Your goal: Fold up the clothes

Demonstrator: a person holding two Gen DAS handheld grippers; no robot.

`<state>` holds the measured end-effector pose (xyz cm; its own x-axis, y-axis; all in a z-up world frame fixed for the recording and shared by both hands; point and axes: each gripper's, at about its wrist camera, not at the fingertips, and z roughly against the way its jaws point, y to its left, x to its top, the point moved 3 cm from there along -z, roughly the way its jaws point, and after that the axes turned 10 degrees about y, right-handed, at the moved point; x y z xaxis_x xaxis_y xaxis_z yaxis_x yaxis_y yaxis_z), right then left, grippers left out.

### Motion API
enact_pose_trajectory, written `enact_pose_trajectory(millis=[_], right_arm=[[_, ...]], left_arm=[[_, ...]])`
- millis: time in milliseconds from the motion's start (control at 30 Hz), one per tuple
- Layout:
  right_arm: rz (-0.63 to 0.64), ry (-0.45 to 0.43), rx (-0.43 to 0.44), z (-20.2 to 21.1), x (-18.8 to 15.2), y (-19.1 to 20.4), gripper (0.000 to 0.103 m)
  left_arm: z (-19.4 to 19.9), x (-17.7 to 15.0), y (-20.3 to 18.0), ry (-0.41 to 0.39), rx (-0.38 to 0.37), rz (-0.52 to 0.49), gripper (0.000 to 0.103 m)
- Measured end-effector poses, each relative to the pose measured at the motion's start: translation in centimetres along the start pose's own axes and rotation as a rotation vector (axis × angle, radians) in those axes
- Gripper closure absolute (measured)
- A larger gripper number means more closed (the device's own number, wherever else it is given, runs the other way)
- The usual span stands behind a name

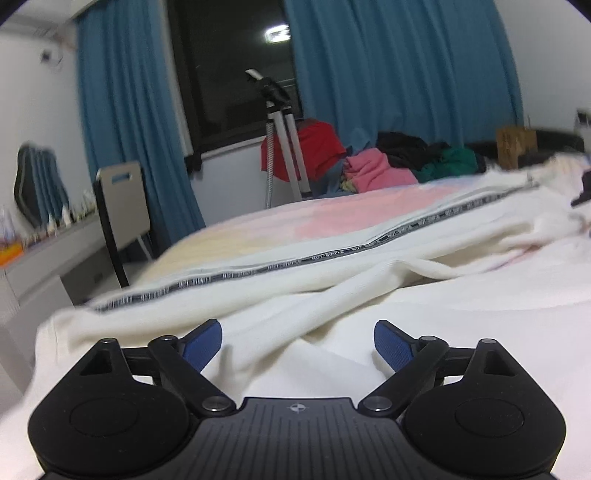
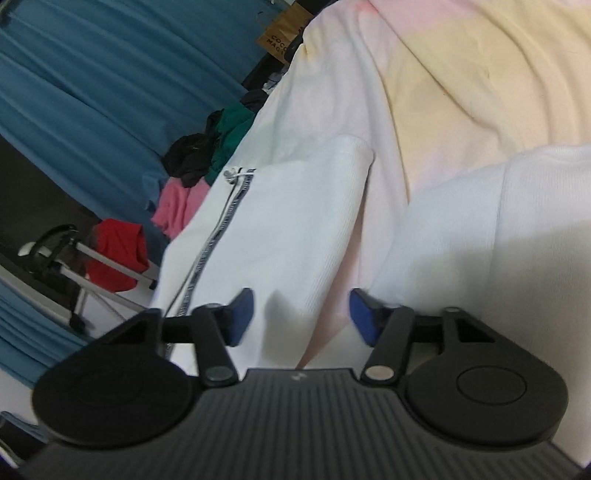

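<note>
Even indoor light, lamp glare in the dark window (image 1: 277,34); motion blur; fisheye bending, black corners

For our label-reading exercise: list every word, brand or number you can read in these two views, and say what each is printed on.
"NOT SIMPLE", repeated, blurred and uncertain: dark tape along the white garment.
"COCO MAGI", cut off at the edge: brown paper bag.
Nothing else is legible.
</note>
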<state>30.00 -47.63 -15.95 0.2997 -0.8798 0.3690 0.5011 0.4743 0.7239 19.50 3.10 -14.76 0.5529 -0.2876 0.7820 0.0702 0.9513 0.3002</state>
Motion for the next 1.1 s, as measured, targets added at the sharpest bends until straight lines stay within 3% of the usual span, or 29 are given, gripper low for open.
enact_pose_trajectory(millis=[133,233,333,400,467,600,700,800,900,1100], right_arm=[[0.067,-0.043,-0.042,-0.9,0.5,0.9,0.077],[0.072,-0.087,-0.042,-1.0,1.4,1.0,0.092],[0.039,-0.154,-0.039,-0.4,2.3,0.4,0.096],[0.048,-0.202,-0.052,0.6,2.5,0.4,0.096],[0.081,-0.247,-0.076,1.8,2.7,0.4,0.097],[0.087,-0.298,-0.123,3.9,3.1,-0.6,0.097],[0.079,-0.276,-0.190,3.9,3.3,-2.2,0.098],[0.078,-0.291,-0.312,3.9,3.7,-4.6,0.100],[0.034,-0.278,-0.305,4.9,4.3,-6.4,0.099],[0.097,-0.279,-0.272,9.1,2.9,-4.5,0.099]], left_arm=[[-1.8,1.3,-1.2,-0.023,0.010,-0.100,0.019],[-3.6,2.0,-2.3,-0.027,-0.023,-0.141,0.025],[-5.2,1.8,-2.8,0.001,-0.072,-0.162,0.053],[-5.8,1.6,-2.8,0.016,-0.114,-0.163,0.091],[-5.5,1.8,-2.0,0.011,-0.153,-0.147,0.099],[-3.8,2.9,0.8,-0.021,-0.236,-0.074,0.100],[-2.9,2.6,1.6,0.018,-0.310,-0.068,0.100],[-3.3,1.2,0.7,0.087,-0.320,-0.108,0.099],[-3.7,0.6,0.3,0.111,-0.317,-0.086,0.095],[-2.0,0.7,1.2,0.107,-0.351,0.060,0.081]])
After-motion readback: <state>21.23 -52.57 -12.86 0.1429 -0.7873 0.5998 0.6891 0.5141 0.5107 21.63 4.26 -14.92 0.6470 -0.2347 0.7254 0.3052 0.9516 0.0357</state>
